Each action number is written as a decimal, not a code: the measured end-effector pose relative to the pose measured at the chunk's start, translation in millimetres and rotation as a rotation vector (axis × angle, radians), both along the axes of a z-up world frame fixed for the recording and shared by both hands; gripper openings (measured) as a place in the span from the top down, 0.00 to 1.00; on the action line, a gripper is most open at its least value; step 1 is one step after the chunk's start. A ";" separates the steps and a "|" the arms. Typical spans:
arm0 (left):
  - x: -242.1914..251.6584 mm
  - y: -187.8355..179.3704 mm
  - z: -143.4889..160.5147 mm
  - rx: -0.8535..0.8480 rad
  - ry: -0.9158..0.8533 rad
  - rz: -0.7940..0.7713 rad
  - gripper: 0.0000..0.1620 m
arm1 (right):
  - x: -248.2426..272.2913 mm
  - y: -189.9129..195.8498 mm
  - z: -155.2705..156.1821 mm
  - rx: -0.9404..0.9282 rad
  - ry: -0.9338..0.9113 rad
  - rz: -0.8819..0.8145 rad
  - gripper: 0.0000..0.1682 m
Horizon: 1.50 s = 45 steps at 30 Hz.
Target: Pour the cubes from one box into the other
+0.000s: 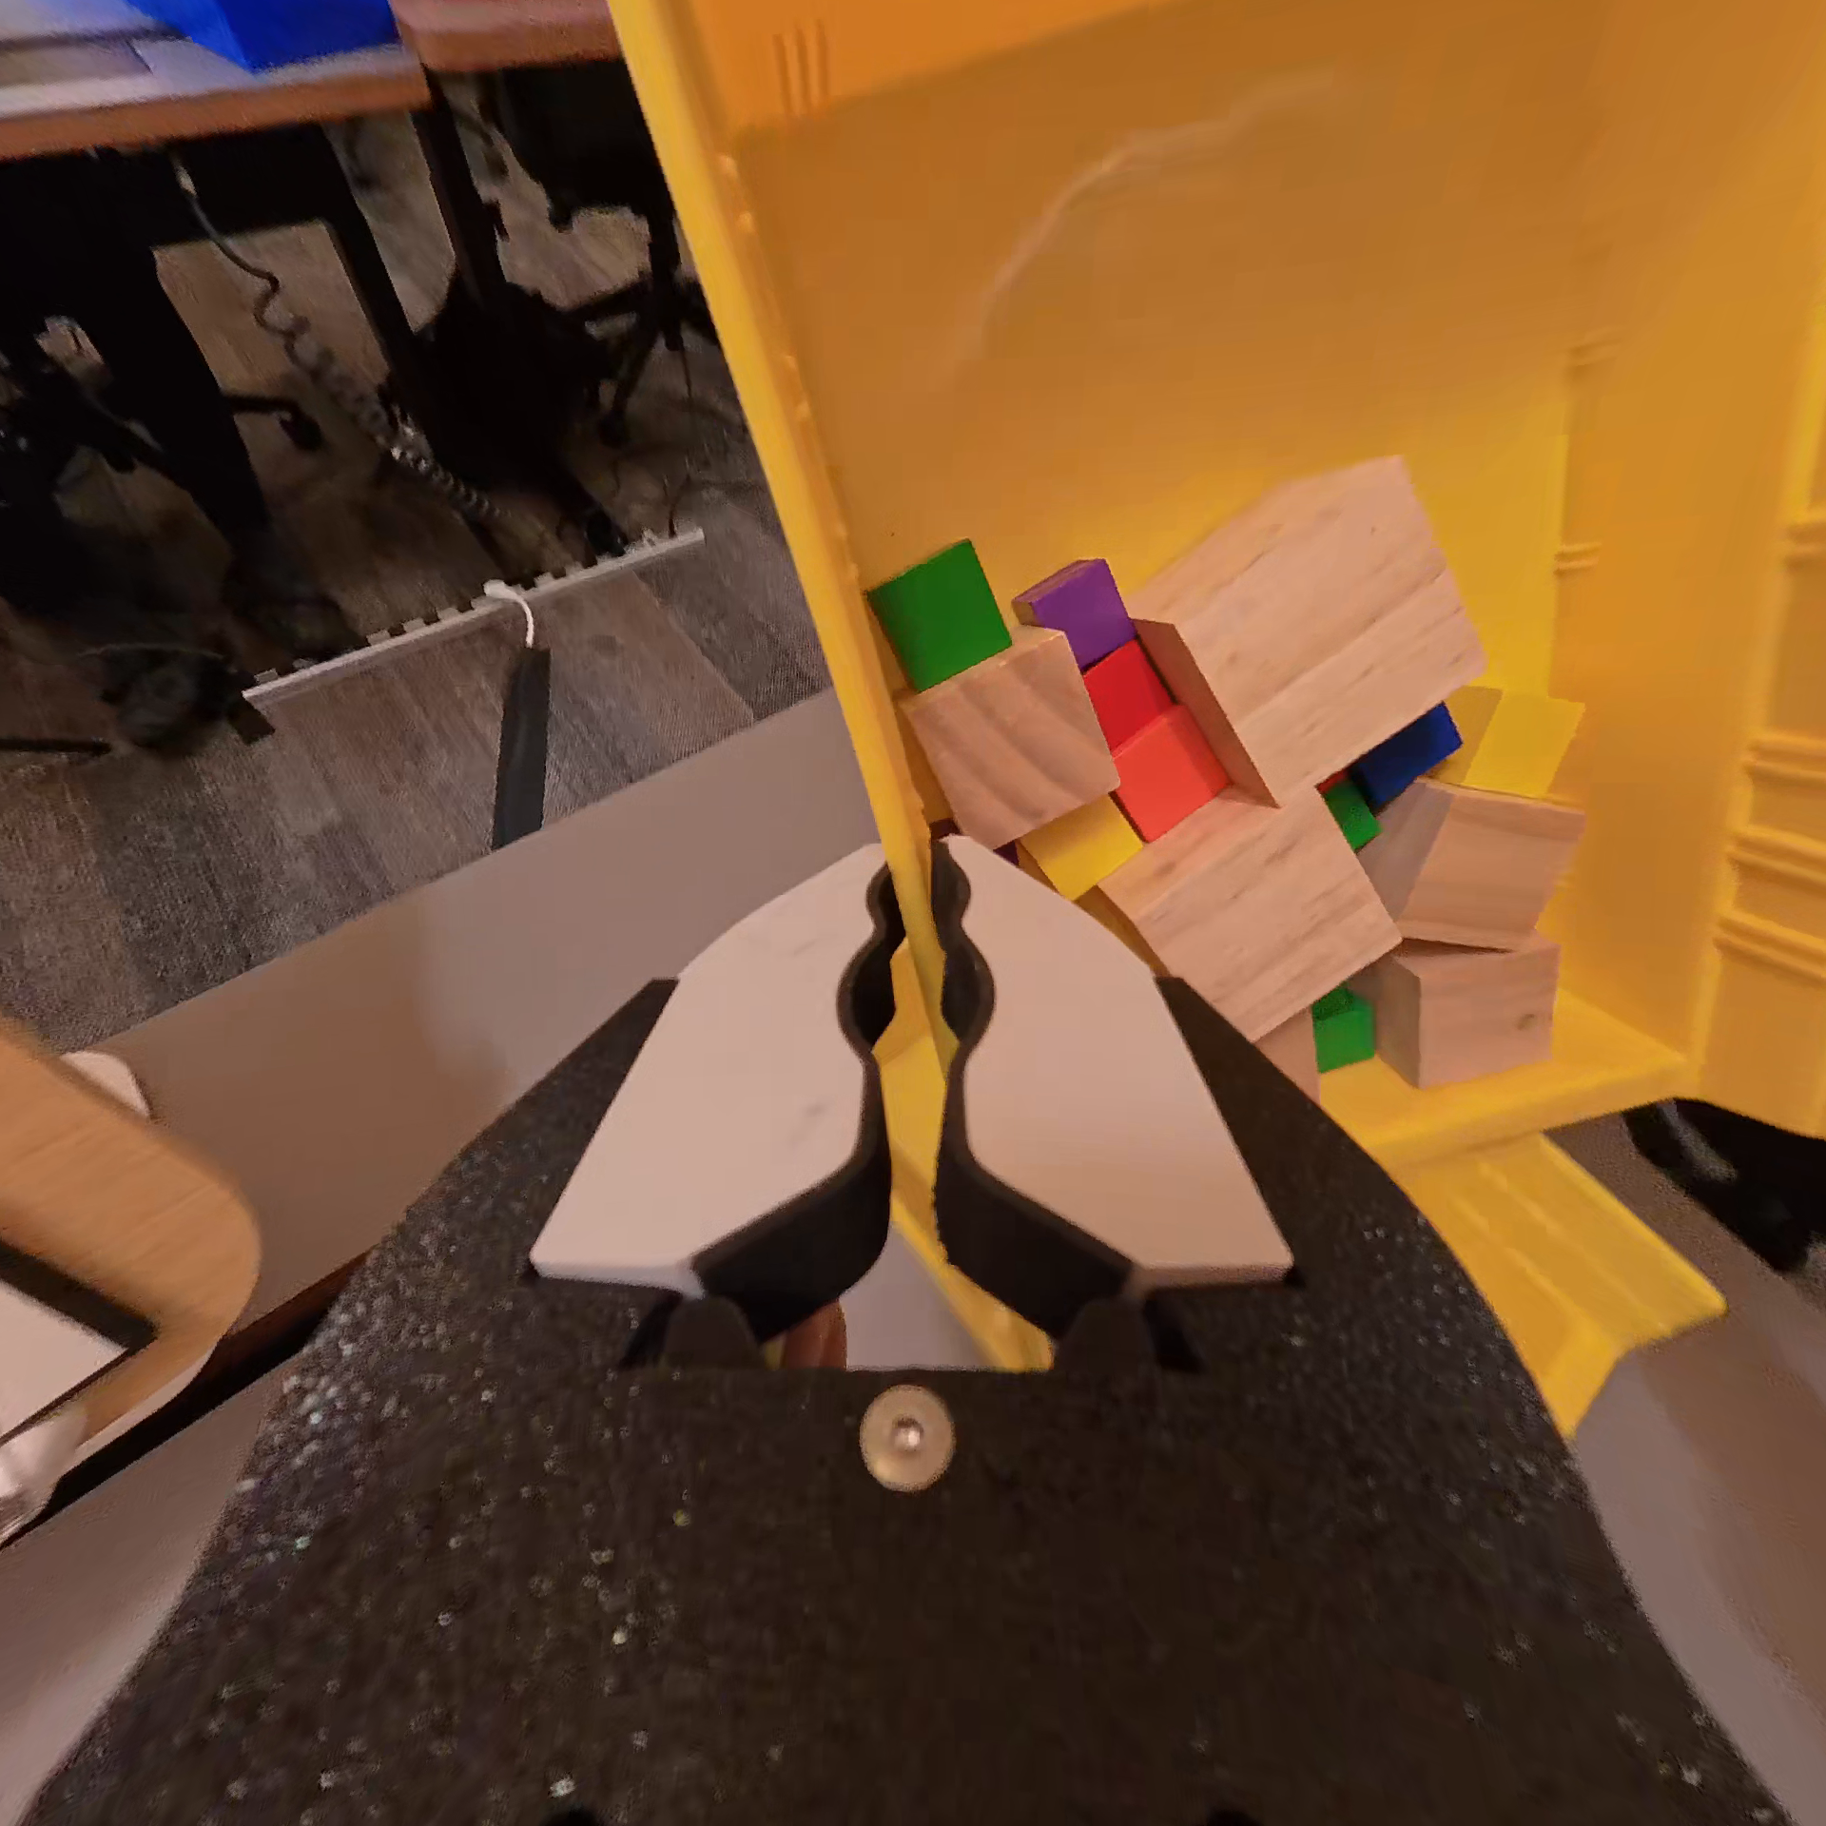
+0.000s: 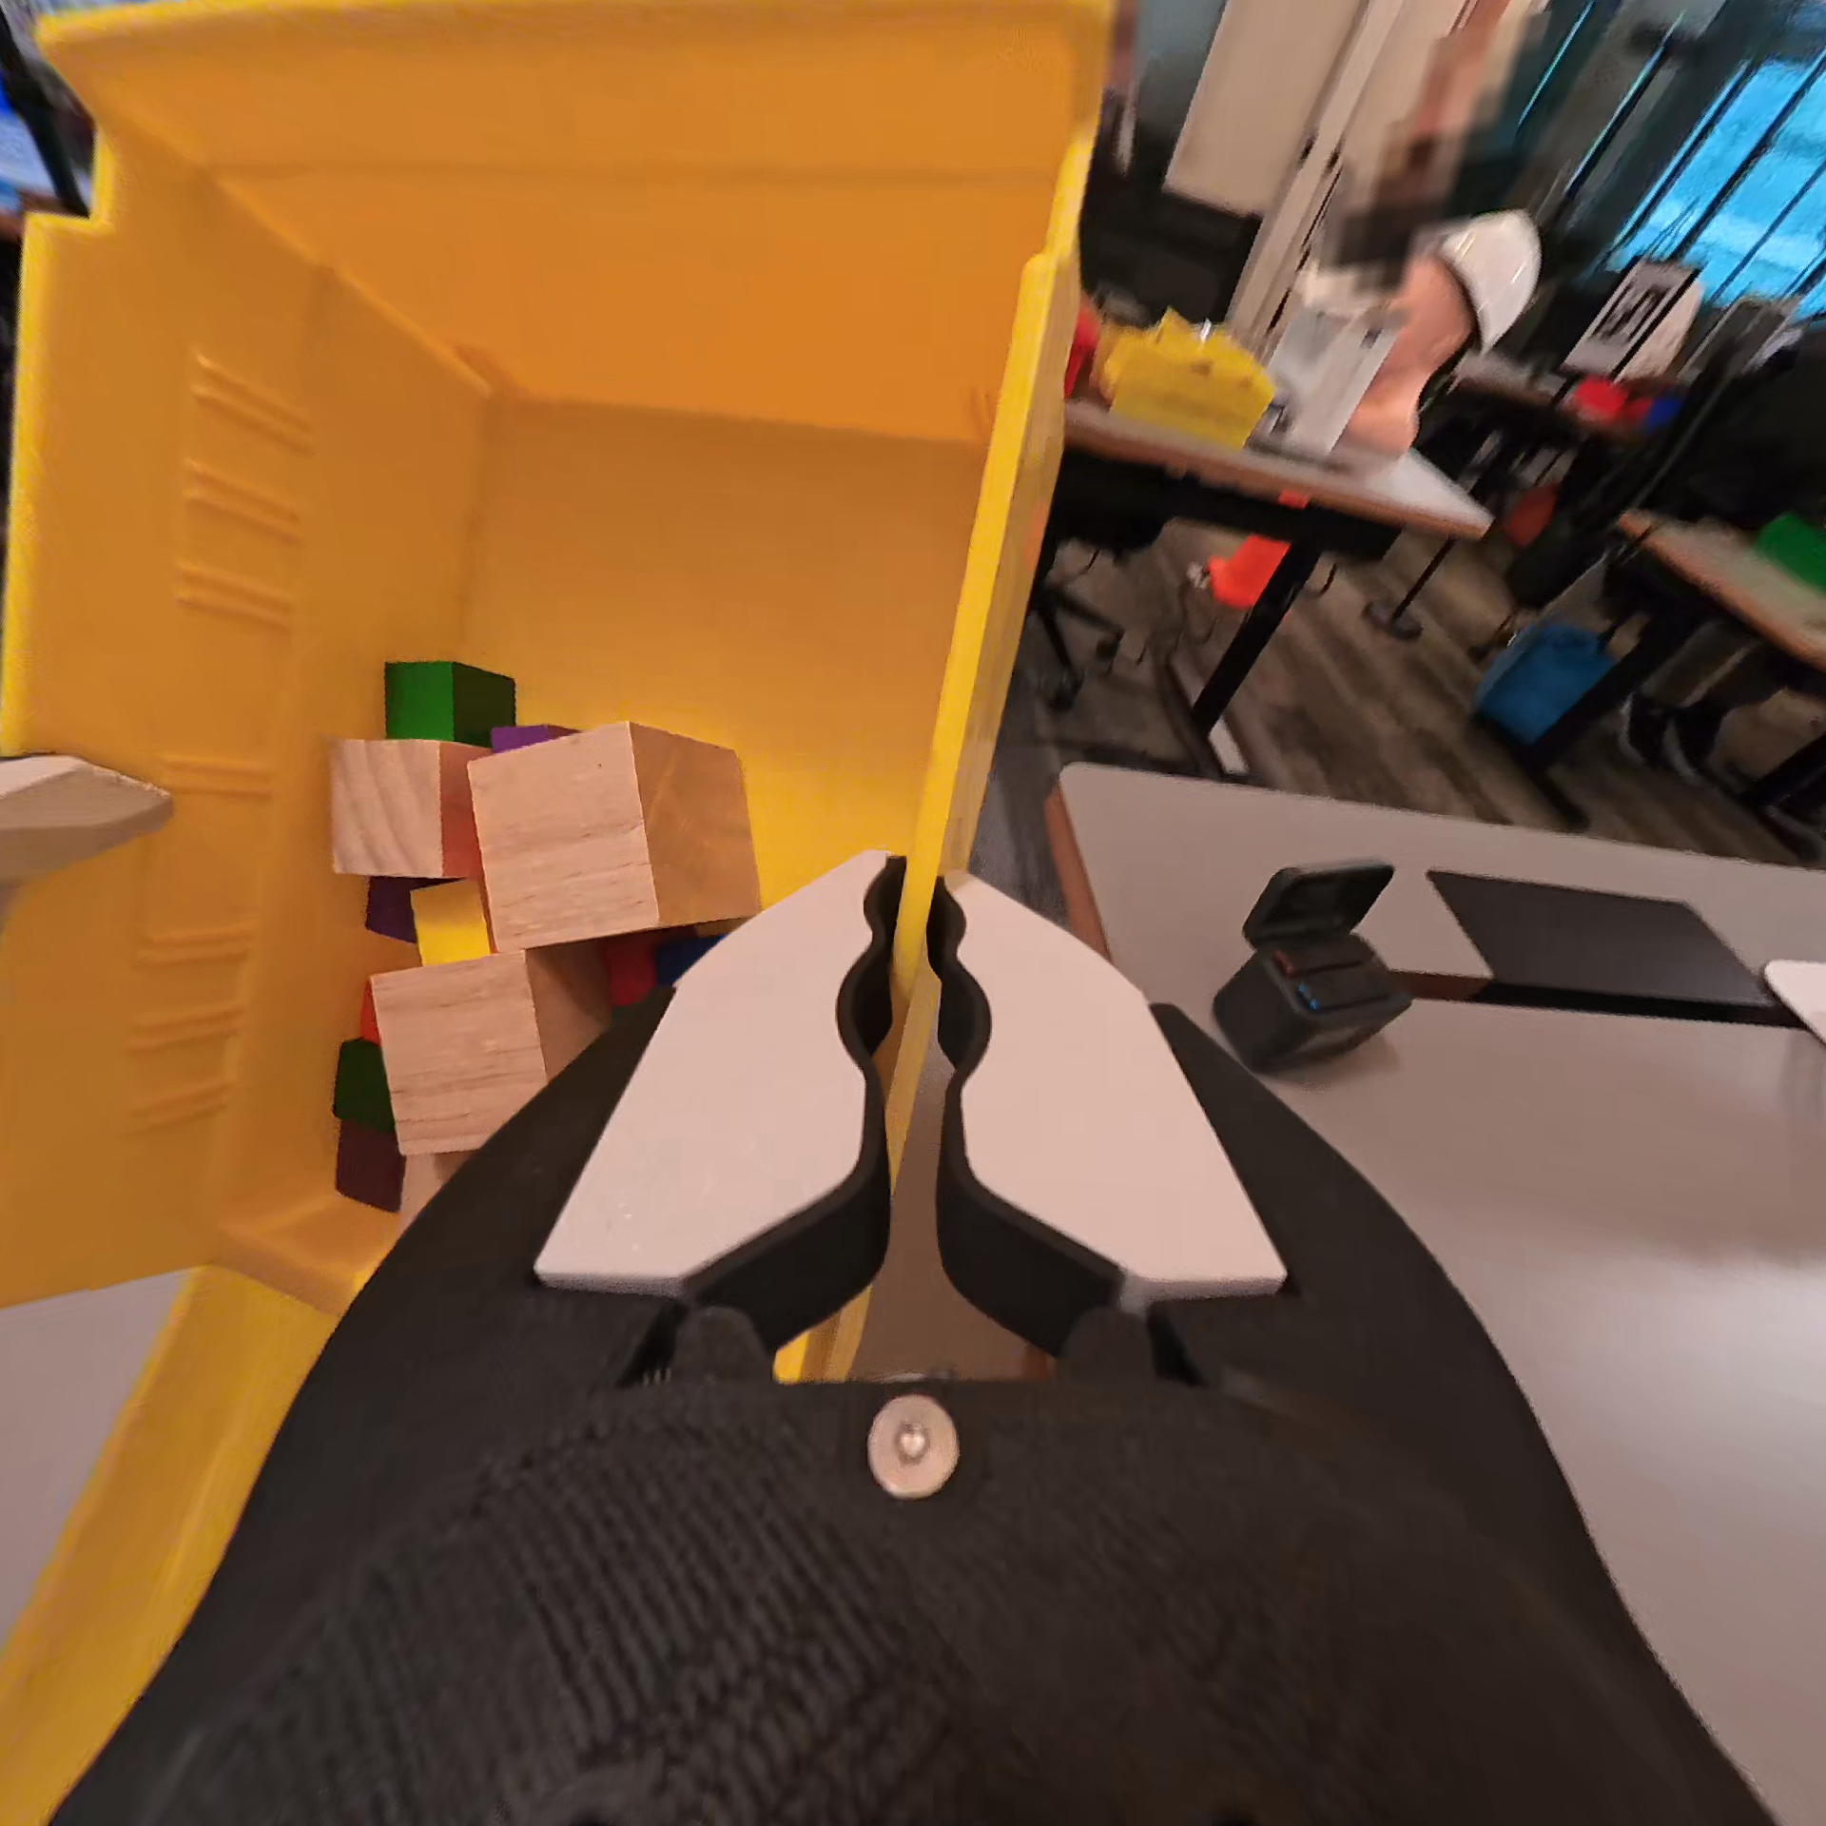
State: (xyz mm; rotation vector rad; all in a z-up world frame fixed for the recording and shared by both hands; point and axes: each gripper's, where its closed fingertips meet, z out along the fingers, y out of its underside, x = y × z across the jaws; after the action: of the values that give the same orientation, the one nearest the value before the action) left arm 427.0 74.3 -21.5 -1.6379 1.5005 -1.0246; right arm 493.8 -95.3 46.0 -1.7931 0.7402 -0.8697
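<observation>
1. Risk of slip: yellow box [image 1: 1136, 326] pinched only by thin side walls, one wall per gripper; a loose pinch or uneven tilt between the two hands could twist the box free and scatter everything.
2. Risk of a sudden dump: heavy wooden cubes [image 1: 1314, 632] stacked over small coloured cubes [image 1: 1166, 766], all piled against one end; likely to slide as a lump and bounce past the receiving box, which is not in view.
3. Risk of aiming blind: target hidden from both cameras, so hard to judge whether the open end sits over it.
4. Left gripper [image 1: 914, 889]: narrow, clamped on the left wall of the box, one finger inside and one outside.
5. Right gripper [image 2: 919, 879]: narrow, clamped on the right wall in the same way.
6. Cubes relative to grippers: just right of and beyond the left fingertips, nearest wooden cube almost touching the inner finger; in the right wrist view, left of the fingertips, partly hidden behind the inner finger.
7. Below: grey table [image 2: 1482, 1235], with a small black case [image 2: 1314, 978] far right.
</observation>
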 end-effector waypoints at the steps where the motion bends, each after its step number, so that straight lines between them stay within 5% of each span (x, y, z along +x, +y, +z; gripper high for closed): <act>1: 4.5 -0.6 -0.3 -0.007 -0.034 0.013 0.98 | 2.1 -1.9 -0.3 0.017 -0.035 -0.006 0.98; 11: 24.4 -14.7 -10.1 0.040 -0.233 0.049 0.98 | 16.1 -24.9 -21.4 0.328 -0.163 -0.090 0.98; 14: 24.3 -21.3 -13.3 0.068 -0.276 0.040 0.98 | 10.9 -29.9 -22.8 0.269 -0.299 -0.184 0.99; 36: 5.0 -9.2 -9.2 0.024 -0.391 0.135 0.99 | -7.4 -22.8 -33.0 0.532 -0.217 -0.049 0.96; 45: 1.3 -20.0 -4.3 0.057 -0.414 0.126 0.99 | -13.3 -34.7 -31.7 0.500 -0.294 -0.121 0.97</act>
State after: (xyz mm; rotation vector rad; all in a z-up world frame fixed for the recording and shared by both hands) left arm 428.3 54.3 -25.9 -1.3590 1.1272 -1.1543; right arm 480.5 -130.0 14.3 -1.1616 0.7947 -0.9078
